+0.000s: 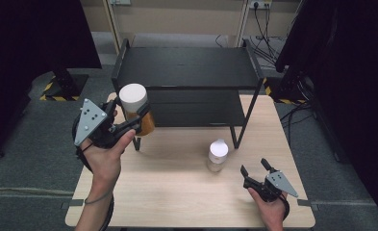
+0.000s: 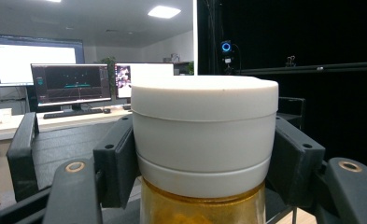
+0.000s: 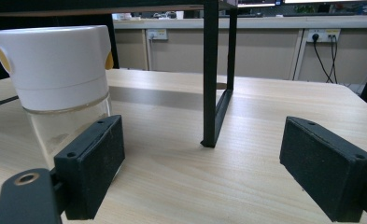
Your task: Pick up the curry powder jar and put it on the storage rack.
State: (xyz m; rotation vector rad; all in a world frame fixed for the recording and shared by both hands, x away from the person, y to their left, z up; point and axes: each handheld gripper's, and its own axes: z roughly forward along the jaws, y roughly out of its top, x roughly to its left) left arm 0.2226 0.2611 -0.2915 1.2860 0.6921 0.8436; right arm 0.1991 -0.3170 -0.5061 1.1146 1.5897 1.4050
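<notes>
1. High view: left gripper (image 1: 139, 120) pinches the white cap of an amber jar (image 1: 137, 109), held in the air just in front of the black shelf rack (image 1: 189, 72), at its left front leg. Right gripper (image 1: 255, 168) rests low on the wooden table (image 1: 177, 192), jaws spread, nothing between them; a clear jar (image 1: 218, 155) stands nearer the rack.

2. Left gripper view: both pads (image 2: 118, 163) press the cap's sides; amber jar (image 2: 202, 140) upright between them.

3. Right gripper view: pads (image 3: 95, 161) wide apart; clear jar (image 3: 59, 84) beyond the left pad, left of the rack's leg (image 3: 216, 74).

Amber jar (image 1: 139, 111) with white lid, clear jar (image 1: 217, 156) white-capped, black shelf (image 1: 186, 67), pale wood table (image 1: 177, 192)
</notes>
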